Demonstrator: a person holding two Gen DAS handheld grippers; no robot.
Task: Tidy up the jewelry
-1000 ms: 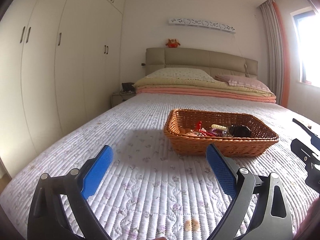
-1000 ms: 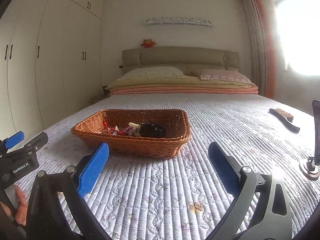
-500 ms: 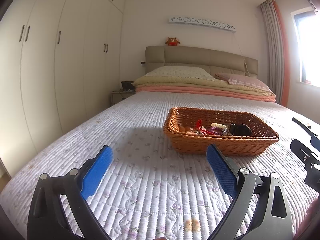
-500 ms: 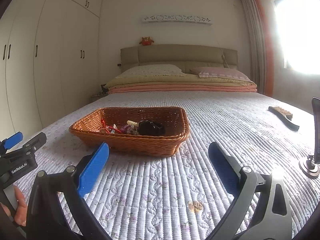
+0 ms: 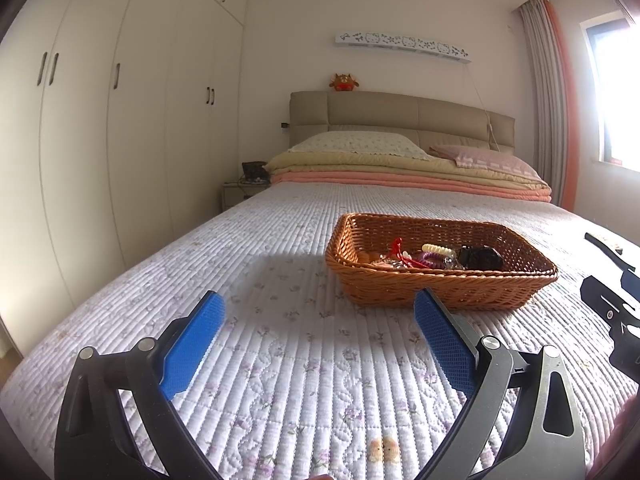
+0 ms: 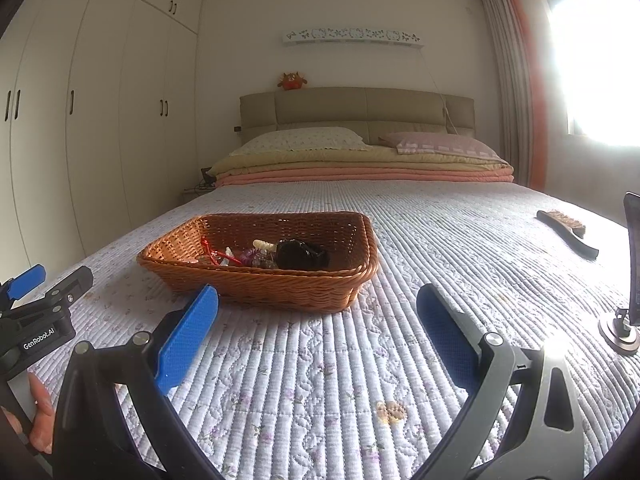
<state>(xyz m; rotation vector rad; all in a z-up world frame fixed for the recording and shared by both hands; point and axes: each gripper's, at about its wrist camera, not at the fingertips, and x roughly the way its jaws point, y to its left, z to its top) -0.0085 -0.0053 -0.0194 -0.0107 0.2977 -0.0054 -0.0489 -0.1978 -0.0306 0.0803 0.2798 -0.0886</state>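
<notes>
Wicker basket at centre right of the left wrist view, centre left of the right wrist view, sitting flat on the quilted bed cover. Inside it, bunched along the bottom: a red cord, a cream coiled band, something purple and a dark lump (too small to say which pieces are jewelry and which are hair ties). All of it within the rim, none draped over the edge. No loose piece visible on the cover around the basket.

As for progress: fits a pile gathered into the basket and finished, and fits just as well a jumble waiting to be sorted out of it. Nothing in either view to settle which.

Left gripper low in the frame, blue pads spread wide, nothing between them, hovering above the cover short of the basket. Right gripper likewise wide apart and holding nothing, near pad just in front of the basket's near wall in the picture, contact not evident. Brush at right of the right wrist view, well apart from the basket; small stand at the right edge.
</notes>
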